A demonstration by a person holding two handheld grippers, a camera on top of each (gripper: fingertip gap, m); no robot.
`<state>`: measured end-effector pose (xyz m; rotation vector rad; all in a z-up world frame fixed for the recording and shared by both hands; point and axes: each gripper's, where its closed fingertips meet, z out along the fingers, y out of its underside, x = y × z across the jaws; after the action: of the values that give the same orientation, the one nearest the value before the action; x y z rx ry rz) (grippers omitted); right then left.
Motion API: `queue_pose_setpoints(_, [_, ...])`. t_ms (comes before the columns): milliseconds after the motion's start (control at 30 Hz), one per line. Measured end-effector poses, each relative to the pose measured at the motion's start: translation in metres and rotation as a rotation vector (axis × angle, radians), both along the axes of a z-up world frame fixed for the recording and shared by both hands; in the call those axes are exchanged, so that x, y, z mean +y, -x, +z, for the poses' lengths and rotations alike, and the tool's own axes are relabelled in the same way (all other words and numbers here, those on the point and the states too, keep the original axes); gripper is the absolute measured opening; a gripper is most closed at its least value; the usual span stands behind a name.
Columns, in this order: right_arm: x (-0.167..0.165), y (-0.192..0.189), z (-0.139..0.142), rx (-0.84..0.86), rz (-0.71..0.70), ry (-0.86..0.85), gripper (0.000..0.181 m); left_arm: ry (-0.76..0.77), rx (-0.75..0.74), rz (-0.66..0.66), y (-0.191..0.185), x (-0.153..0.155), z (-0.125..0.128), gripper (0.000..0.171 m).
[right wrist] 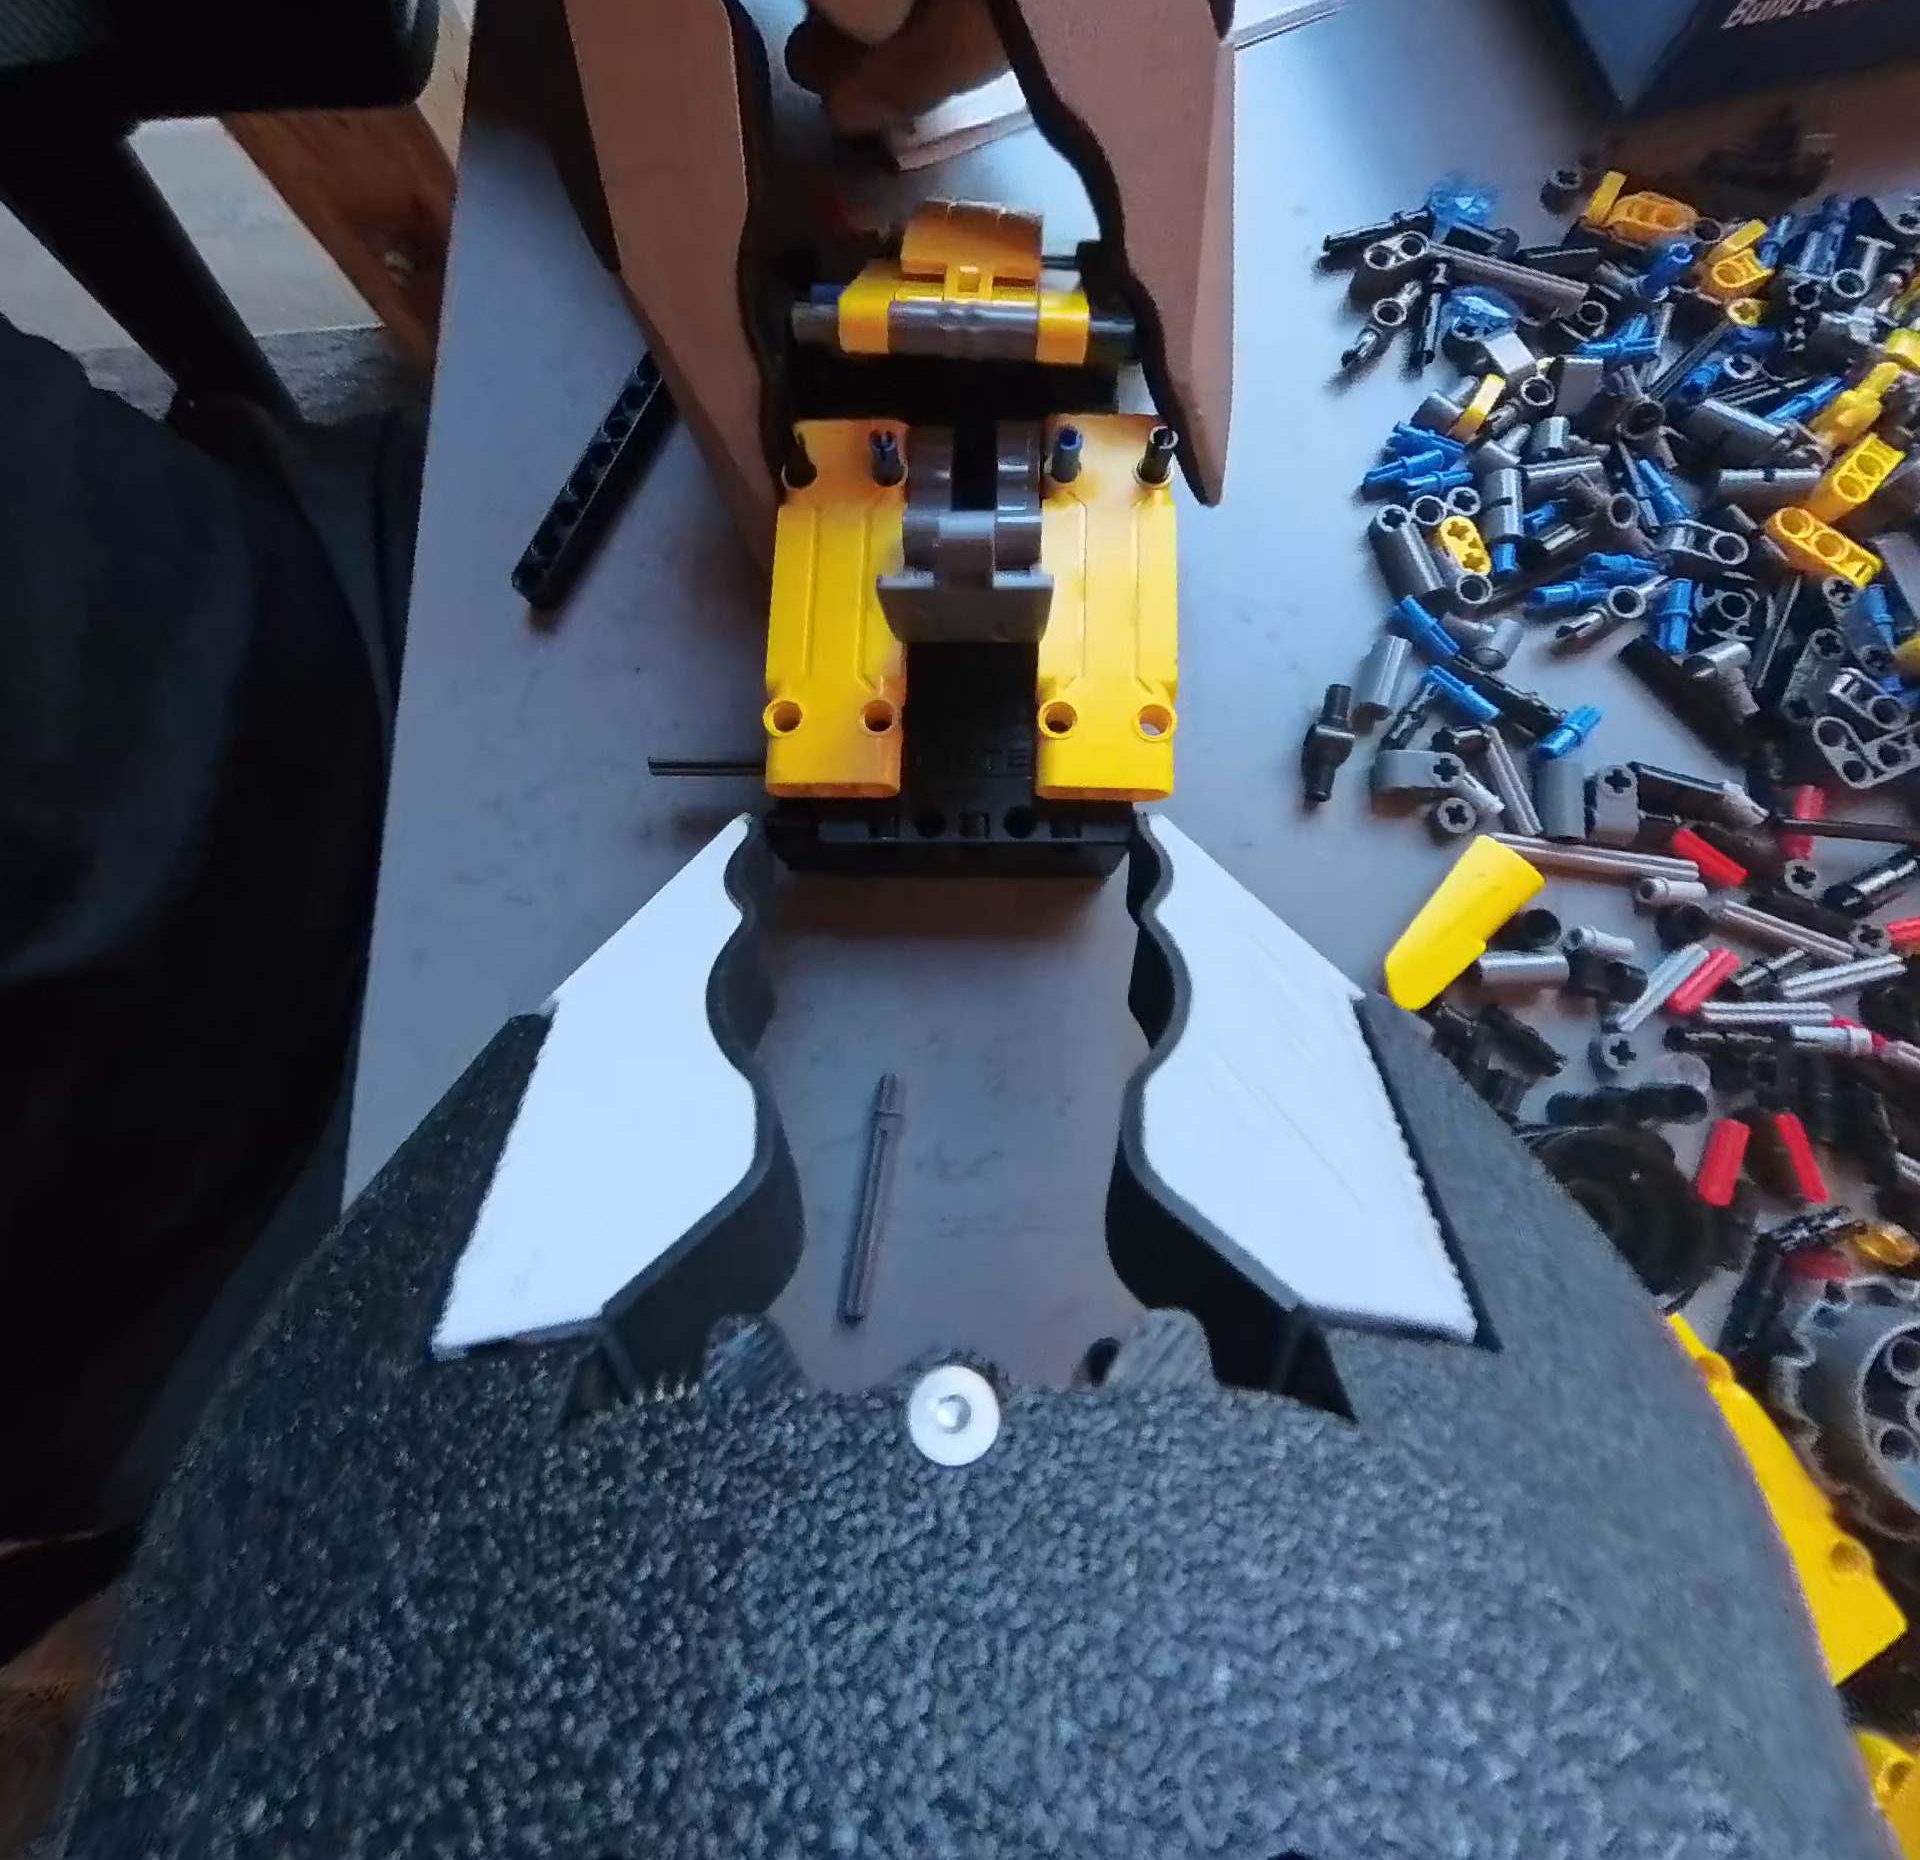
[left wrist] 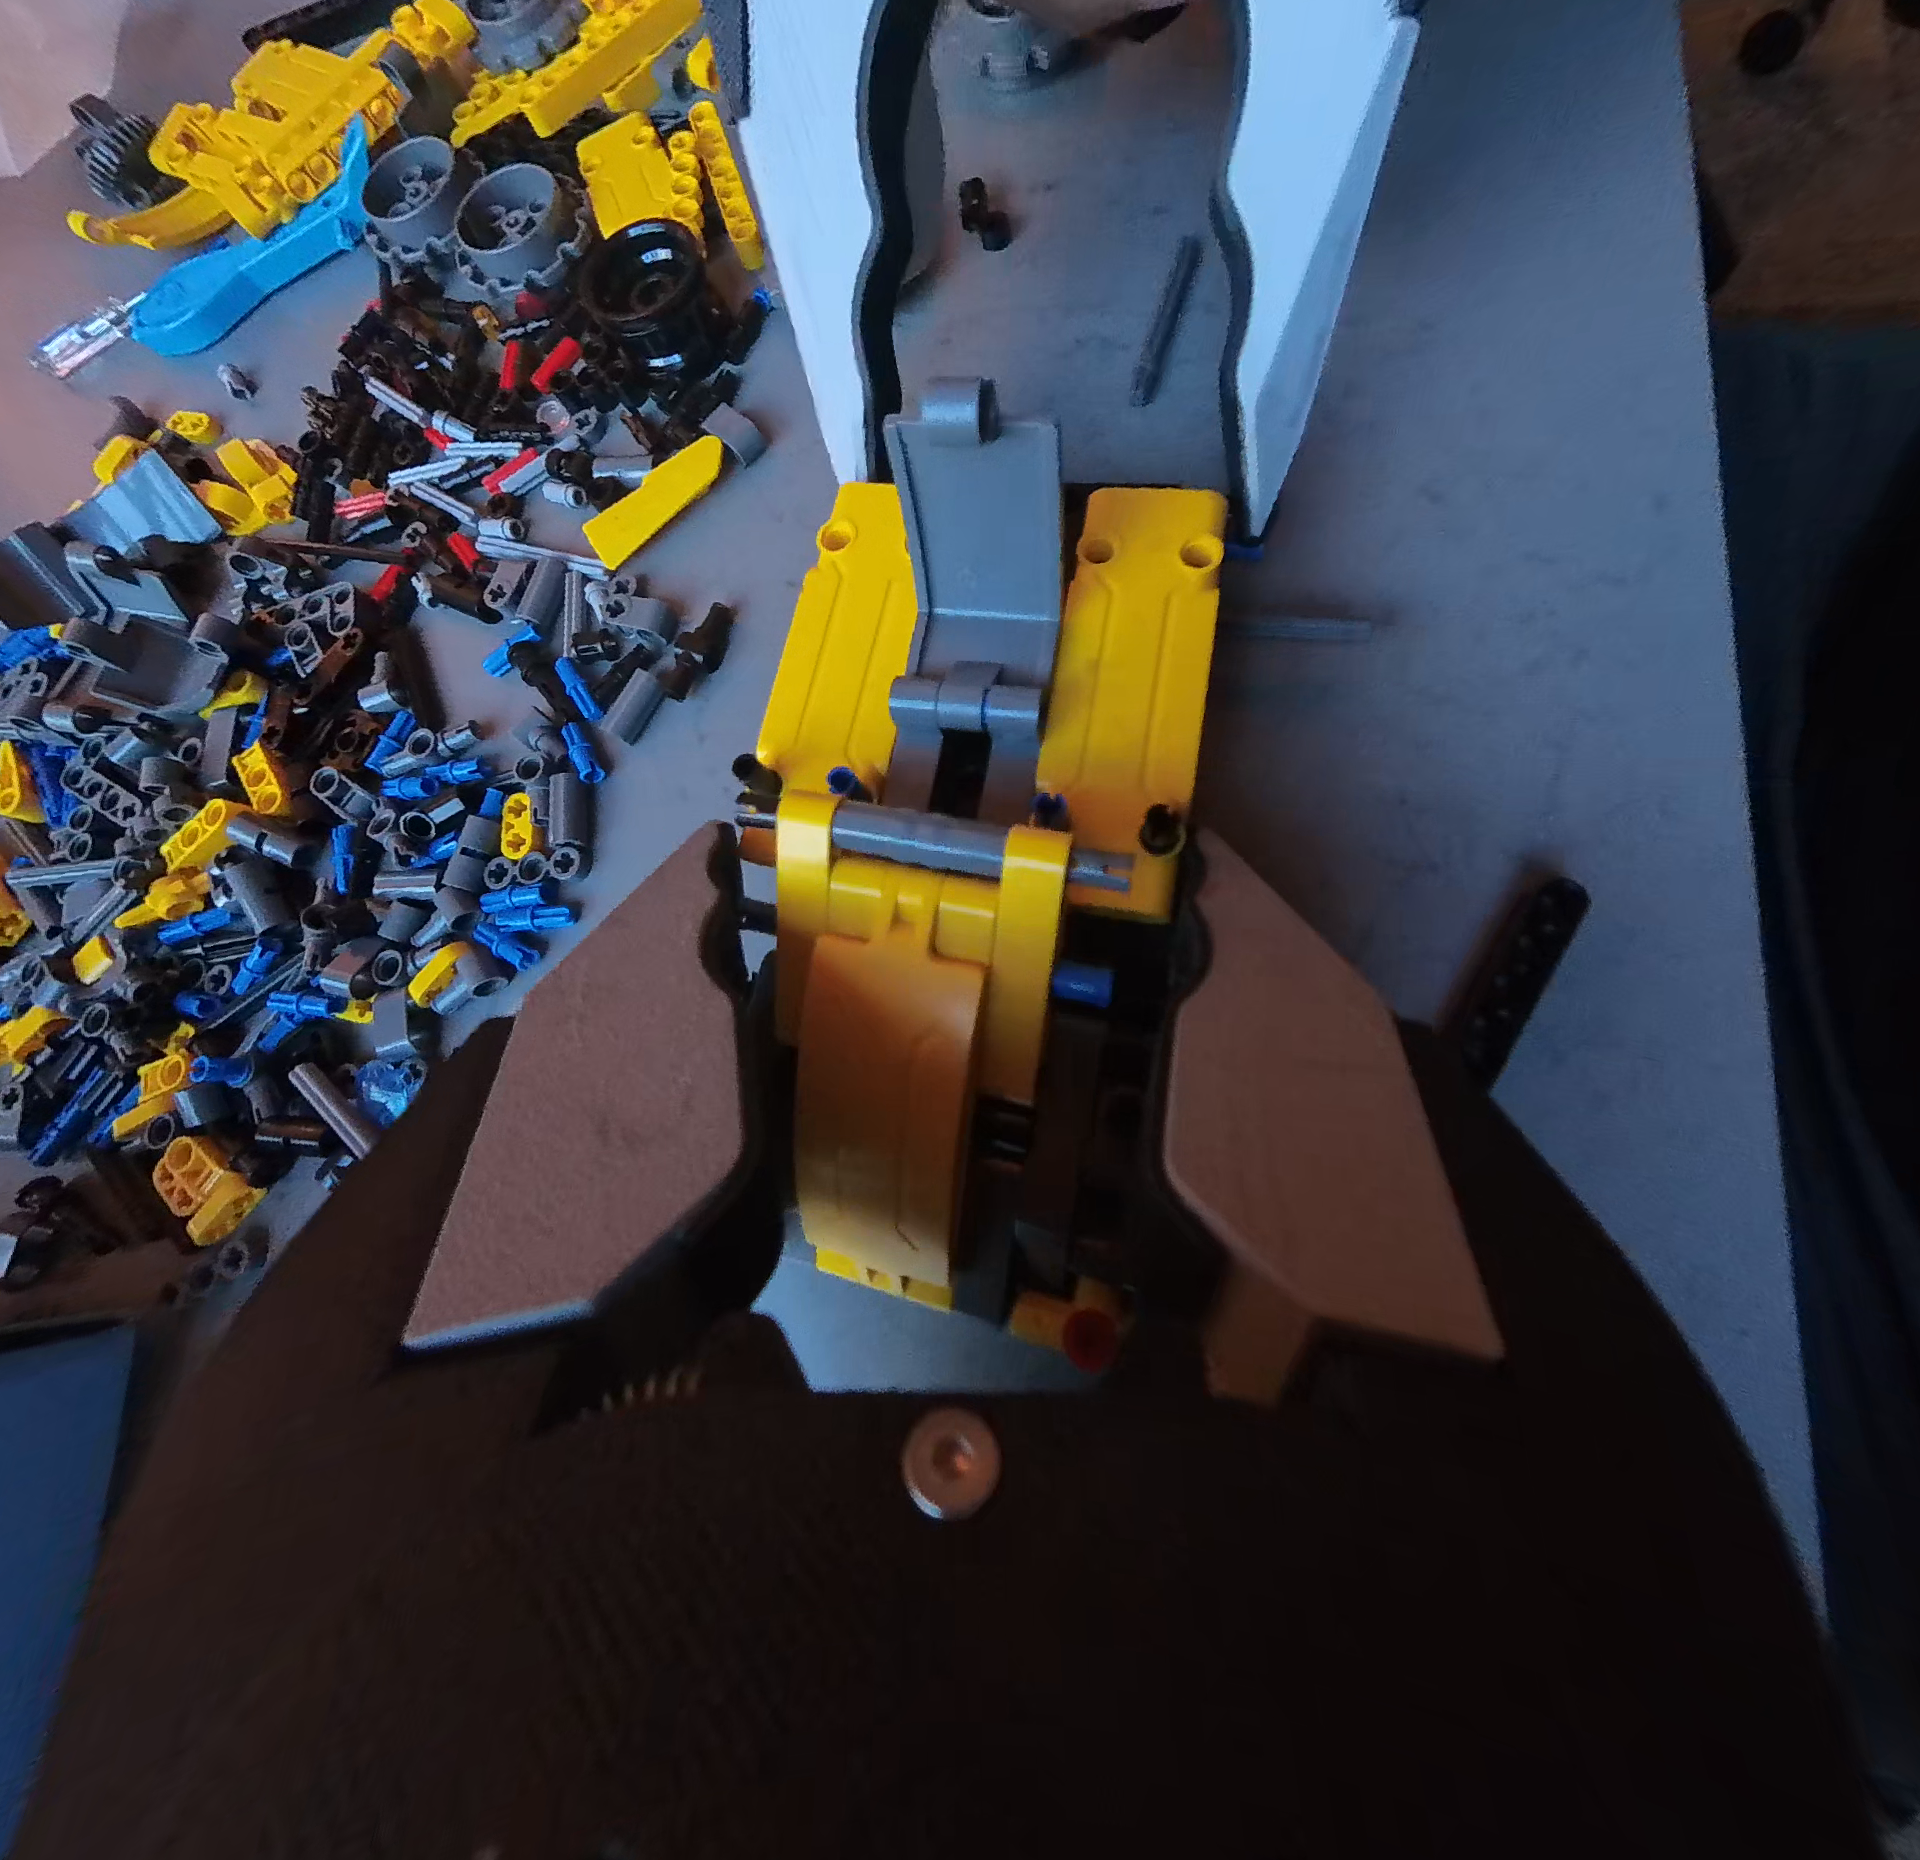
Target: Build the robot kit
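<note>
A yellow, grey and black brick assembly (left wrist: 1132, 667) lies on the grey table (left wrist: 1455, 563). My left gripper (left wrist: 956, 854), with tan fingers (left wrist: 603, 1083), is shut on one end of the assembly, one finger on each side. In the right wrist view the same assembly (right wrist: 831, 615) lies straight ahead, with the left gripper (right wrist: 987, 480) clamping its far end. My right gripper (right wrist: 940, 834), with white fingers (right wrist: 623, 1135), is open wide, its tips on either side of the assembly's black near end. The right gripper also shows in the left wrist view (left wrist: 1055, 506). I cannot tell if its tips touch.
A pile of small loose pieces (left wrist: 312, 771) covers the table beside the assembly and also shows in the right wrist view (right wrist: 1662, 563). A thin dark axle (right wrist: 873, 1197) lies between the white fingers. A black beam (right wrist: 592, 480) lies near the table edge. A yellow build with grey hubs (left wrist: 416, 127) and a box (right wrist: 1766, 23) stand farther off. To reach the thin dark axle (right wrist: 873, 1197) in a straight line is about 7 centimetres for my right fingers, about 12 centimetres for my left. The left camera catches it too, in the left wrist view (left wrist: 1166, 320).
</note>
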<state>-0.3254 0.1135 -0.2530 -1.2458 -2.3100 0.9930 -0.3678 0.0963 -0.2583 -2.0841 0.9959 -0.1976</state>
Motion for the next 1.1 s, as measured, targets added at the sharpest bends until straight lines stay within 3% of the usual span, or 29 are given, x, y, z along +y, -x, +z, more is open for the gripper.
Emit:
queue_pose_setpoints(333, [0.002, 0.004, 0.0, 0.018, 0.064, -0.008, 0.064, -0.002, -0.003, 0.012, 0.003, 0.001, 0.0, 0.08])
queue_pose_setpoints(500, [0.004, 0.005, 0.0, -0.014, 0.031, 0.026, 0.066, 0.006, -0.003, 0.029, 0.004, 0.002, -0.001, 0.081])
queue_pose_setpoints(567, [0.013, 0.005, 0.002, -0.033, -0.014, -0.02, 0.068, -0.004, -0.002, 0.063, 0.005, 0.006, 0.0, 0.081])
queue_pose_setpoints(667, [0.033, -0.001, 0.033, 0.081, -0.135, -0.073, 0.064, -0.01, -0.006, 0.123, 0.008, 0.011, 0.001, 0.082])
queue_pose_setpoints(800, [0.049, -0.043, 0.062, 0.146, -0.295, -0.016, 0.059, 0.009, -0.148, 0.174, 0.009, 0.006, 0.024, 0.094])
queue_pose_setpoints(867, [0.048, -0.064, 0.06, 0.153, -0.359, -0.001, 0.053, 0.01, -0.144, 0.222, 0.024, -0.002, 0.038, 0.102])
queue_pose_setpoints(1000, [0.038, -0.091, 0.034, 0.129, -0.445, -0.069, 0.042, -0.05, -0.085, 0.359, 0.062, -0.033, 0.068, 0.093])
queue_pose_setpoints(1100, [0.027, -0.098, 0.019, 0.129, -0.481, -0.078, 0.042, -0.041, -0.076, 0.45, 0.076, -0.069, 0.072, 0.086])
